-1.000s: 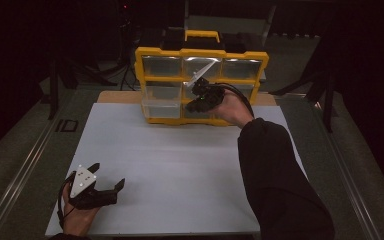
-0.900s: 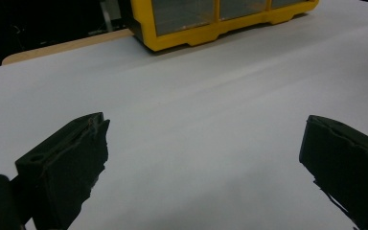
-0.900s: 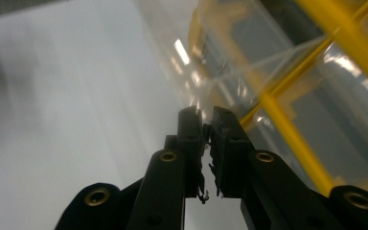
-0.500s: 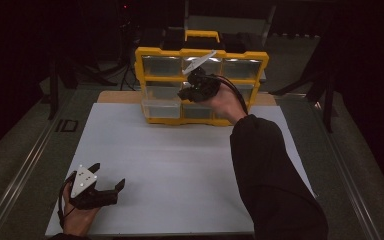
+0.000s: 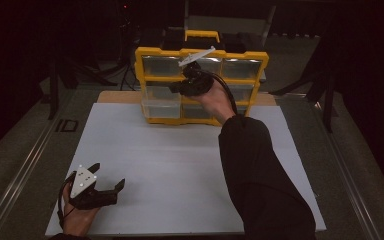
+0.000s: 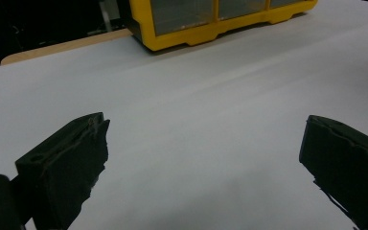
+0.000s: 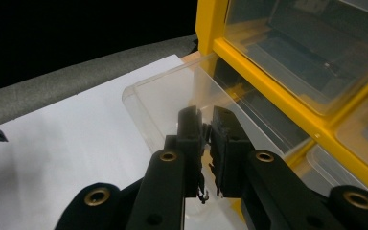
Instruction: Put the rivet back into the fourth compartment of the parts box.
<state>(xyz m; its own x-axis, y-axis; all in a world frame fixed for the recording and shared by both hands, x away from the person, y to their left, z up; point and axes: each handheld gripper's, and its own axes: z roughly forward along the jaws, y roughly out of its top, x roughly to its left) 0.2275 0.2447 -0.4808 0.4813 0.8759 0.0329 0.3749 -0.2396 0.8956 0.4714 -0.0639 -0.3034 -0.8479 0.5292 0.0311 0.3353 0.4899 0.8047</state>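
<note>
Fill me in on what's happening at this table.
A person works at a yellow drawer cabinet at the far end of a white table. The right gripper, fingers shut, is at a clear drawer pulled out of the cabinet's lower left. Whether it grips anything can't be told. The left gripper rests open on the near corner, holding nothing.

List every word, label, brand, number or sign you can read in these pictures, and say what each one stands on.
None can be read.
Yellow drawer cabinet: its frame and clear drawer fronts show no lettering in the high view or either gripper view.
White table top: blank.
Grey plate on the left gripper: only small holes, no print.
Right gripper: bare black fingers and brass rivets, no markings.
</note>
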